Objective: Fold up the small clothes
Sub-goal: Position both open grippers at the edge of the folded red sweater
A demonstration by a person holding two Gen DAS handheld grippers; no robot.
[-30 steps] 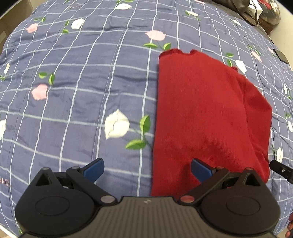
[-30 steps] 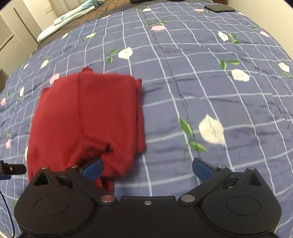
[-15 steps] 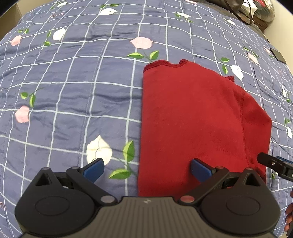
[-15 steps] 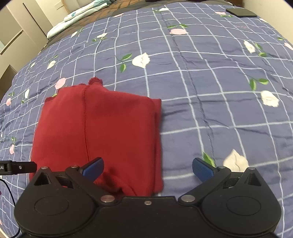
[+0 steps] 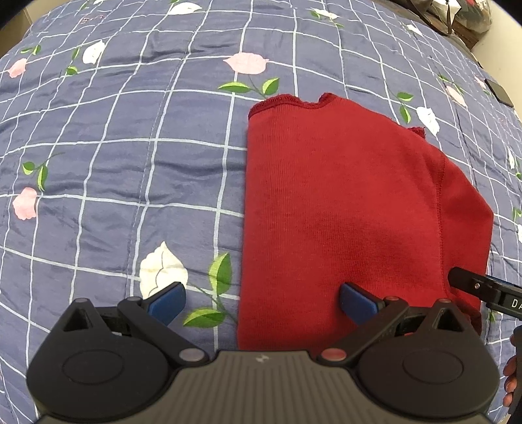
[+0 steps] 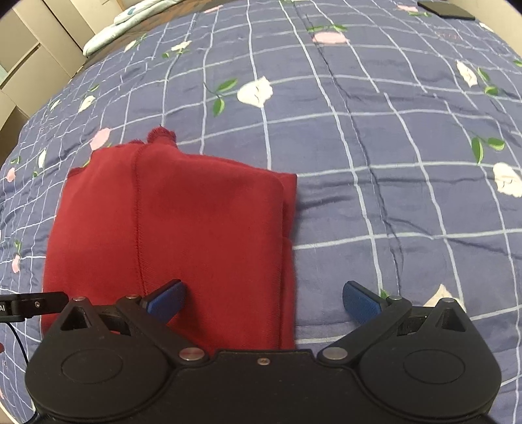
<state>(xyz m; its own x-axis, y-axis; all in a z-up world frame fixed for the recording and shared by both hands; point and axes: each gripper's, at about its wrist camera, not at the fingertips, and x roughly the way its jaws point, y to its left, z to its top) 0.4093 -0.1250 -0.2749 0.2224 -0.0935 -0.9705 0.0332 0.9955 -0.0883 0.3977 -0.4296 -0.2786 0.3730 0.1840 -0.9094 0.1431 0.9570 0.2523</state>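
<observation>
A folded red garment [image 5: 342, 208] lies flat on the blue floral quilt [image 5: 130, 146]. My left gripper [image 5: 262, 298] is open and empty, hovering over the garment's near left corner, with one blue fingertip [image 5: 355, 298] above the red cloth and the other above the quilt. In the right wrist view the same garment [image 6: 195, 228] lies left of centre. My right gripper [image 6: 264, 298] is open and empty over its near right edge. Each gripper's tip shows at the side of the other's view.
The quilt [image 6: 391, 163] covers a bed and spreads widely around the garment. A dark phone-like object [image 5: 499, 93] lies on the quilt at the far right. Cupboards [image 6: 29, 49] and folded bedding [image 6: 130, 19] stand beyond the bed's far left edge.
Both grippers have drawn back and shifted, so the garment sits more centred and flat. The bunched near edge seen in the right wrist view a second ago now lies smooth.
</observation>
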